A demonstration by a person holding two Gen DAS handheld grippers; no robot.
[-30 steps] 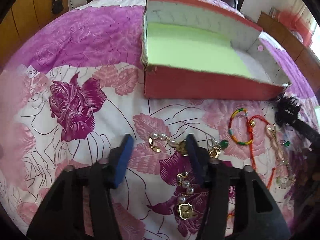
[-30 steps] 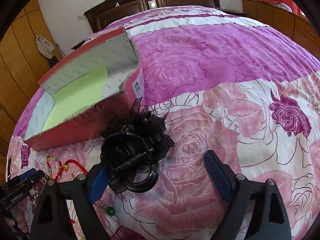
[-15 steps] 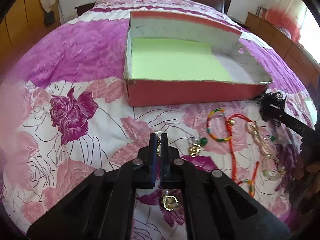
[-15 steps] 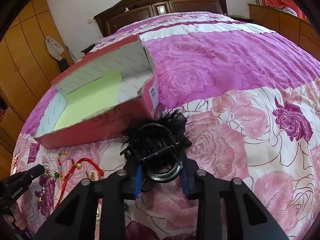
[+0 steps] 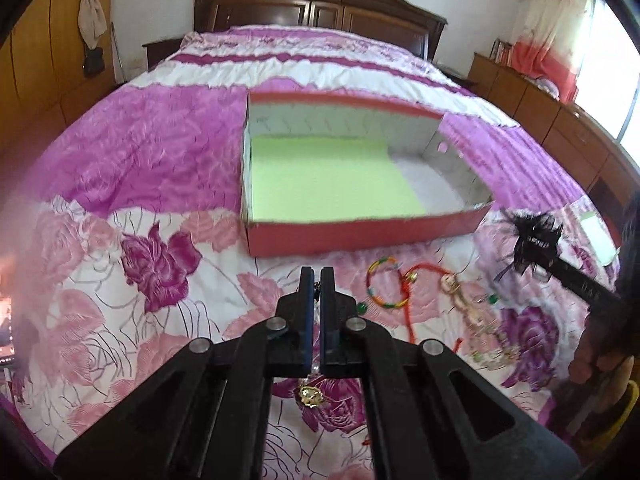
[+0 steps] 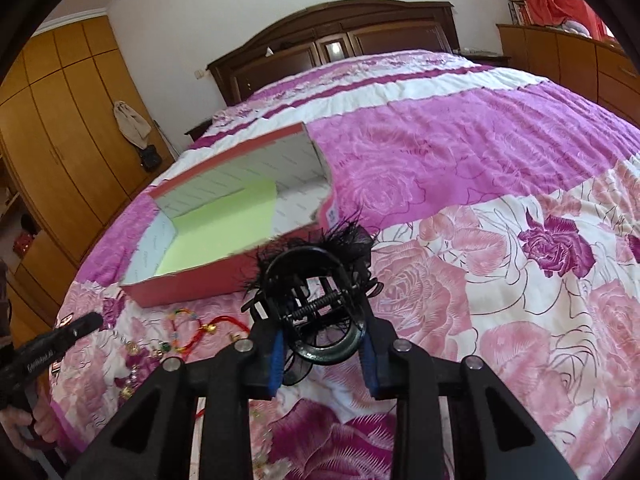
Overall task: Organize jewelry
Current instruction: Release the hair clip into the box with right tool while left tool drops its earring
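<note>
My left gripper is shut on a pearl-and-gold bracelet, held above the bedspread; its gold charm hangs below the fingers. My right gripper is shut on a black feathered hair claw, lifted off the bed; the claw also shows in the left wrist view. A red open box with a green liner lies ahead of both grippers, also seen in the right wrist view. A multicoloured bead bracelet, a red cord and a beaded chain lie on the bed.
The bed has a pink and purple rose bedspread. A dark wooden headboard stands at the far end, wardrobes on the left and low cabinets on the right. Loose jewelry also lies left of the right gripper.
Both grippers closed, the left on the pearl bracelet and the right on the hair claw, then rose off the bedspread with them.
</note>
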